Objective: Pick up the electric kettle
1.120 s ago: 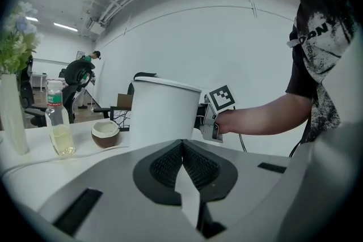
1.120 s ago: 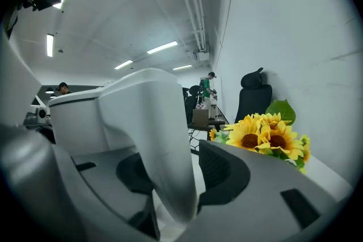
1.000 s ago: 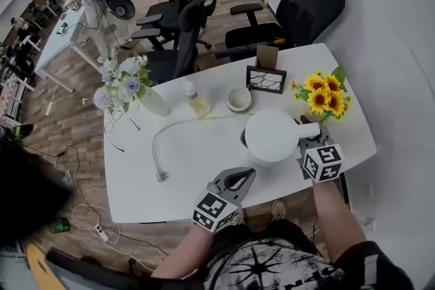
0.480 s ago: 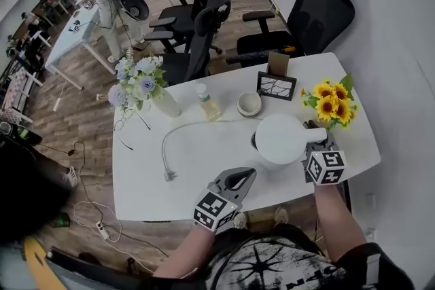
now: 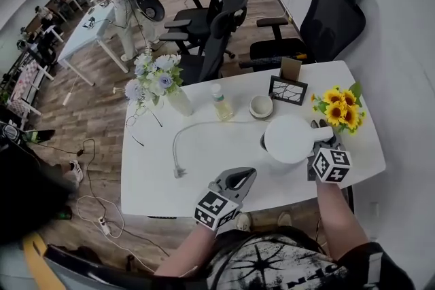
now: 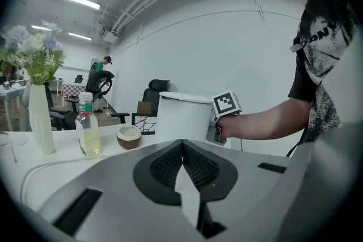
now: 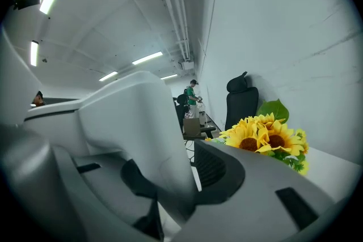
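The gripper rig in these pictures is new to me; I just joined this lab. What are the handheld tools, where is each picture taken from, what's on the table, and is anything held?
A person holds a two-jaw gripper in each hand; the marked cubes belong to them. The head view looks down from the person's head; each gripper view looks along one gripper's jaws. On the white table: a white electric kettle, a cord, a bottle, a small bowl, a picture frame, sunflowers and a vase of pale flowers. The left gripper is shut and empty. The right gripper has the kettle's handle between its jaws, which have just been opening; a sliver of gap shows beside one pad, so it seems not clamped.
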